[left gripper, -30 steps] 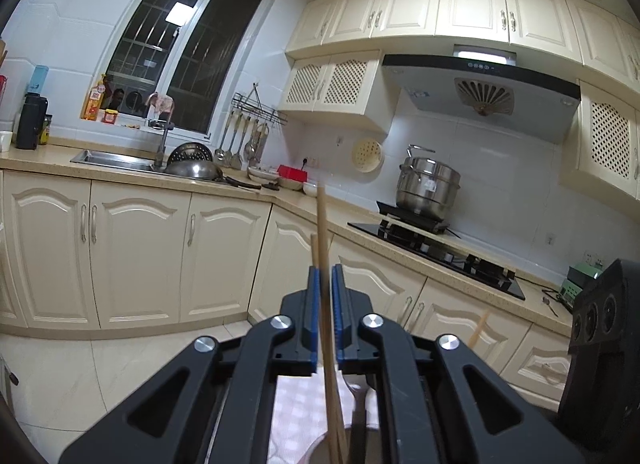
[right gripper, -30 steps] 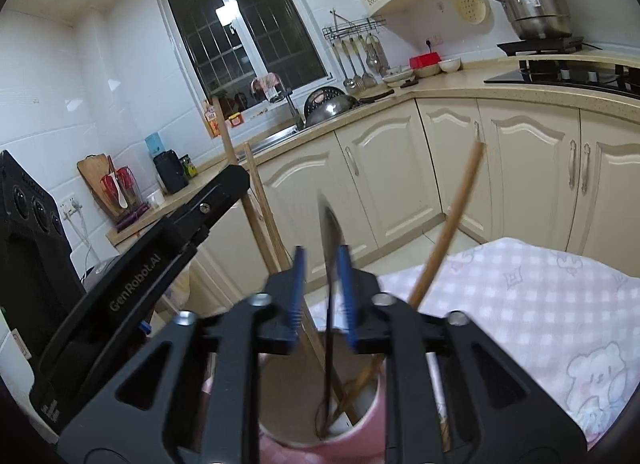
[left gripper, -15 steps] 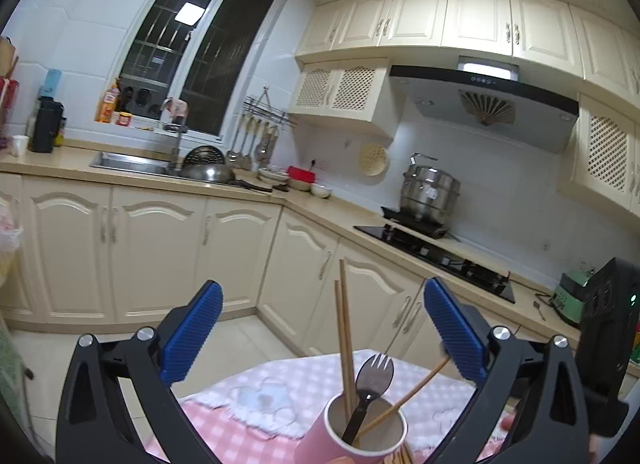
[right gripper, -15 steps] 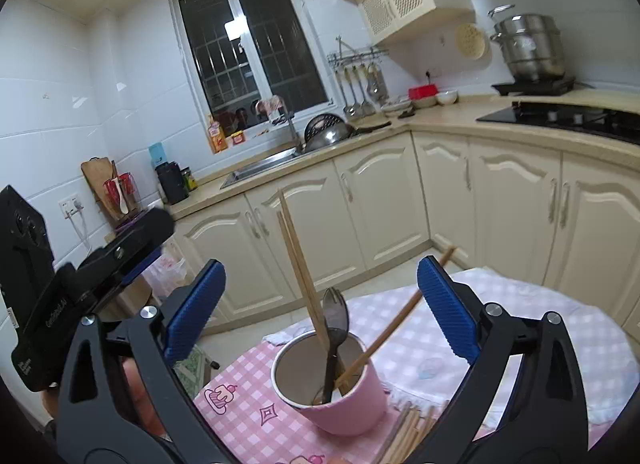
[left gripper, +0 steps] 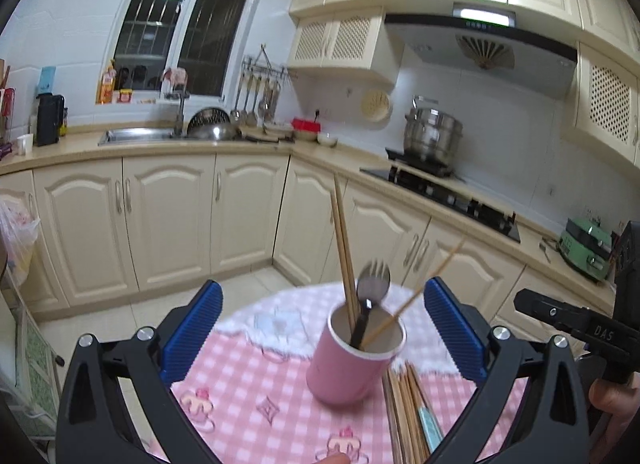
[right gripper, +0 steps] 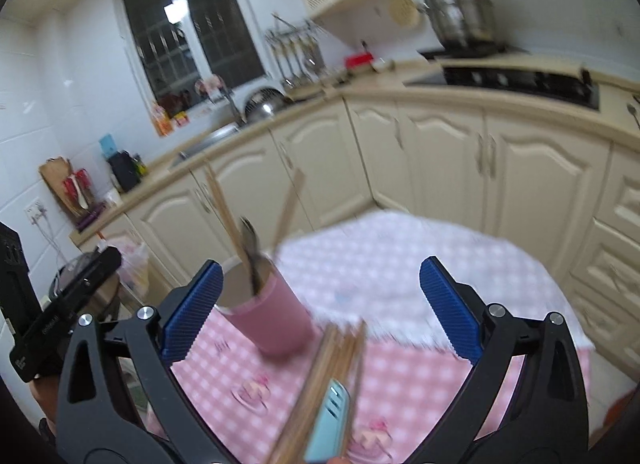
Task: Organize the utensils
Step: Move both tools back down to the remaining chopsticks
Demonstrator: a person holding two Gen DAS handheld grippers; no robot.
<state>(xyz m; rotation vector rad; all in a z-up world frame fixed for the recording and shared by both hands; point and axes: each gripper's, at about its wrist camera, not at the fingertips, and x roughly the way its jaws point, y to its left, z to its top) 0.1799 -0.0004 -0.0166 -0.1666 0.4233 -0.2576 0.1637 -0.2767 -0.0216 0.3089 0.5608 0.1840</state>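
Note:
A pink cup (left gripper: 352, 356) (right gripper: 268, 316) stands on the pink checked tablecloth (left gripper: 248, 384) and holds a pair of wooden chopsticks (left gripper: 342, 240), a dark-handled fork (left gripper: 372, 284) and one slanting chopstick (left gripper: 424, 288). A bundle of loose chopsticks (left gripper: 404, 408) (right gripper: 324, 380) with a light blue utensil handle (right gripper: 330, 424) lies to the right of the cup. My left gripper (left gripper: 322, 328) is open, and the cup lies ahead between its wide blue pads (left gripper: 192, 328) without touching them. My right gripper (right gripper: 320, 312) is open too, above the bundle, with the cup near its left pad (right gripper: 194, 310).
The round table's far edge (right gripper: 440, 232) faces cream kitchen cabinets (left gripper: 168, 208). A counter with a sink (left gripper: 136, 136), a stove (left gripper: 440, 192) and a steel pot (left gripper: 432, 136) runs behind. The right gripper's body (left gripper: 580, 328) shows at the right edge of the left wrist view.
Both grippers have opened, letting go of the chopsticks and the fork into the cup. Both have drawn back from the cup, and the right view has swung towards the loose bundle.

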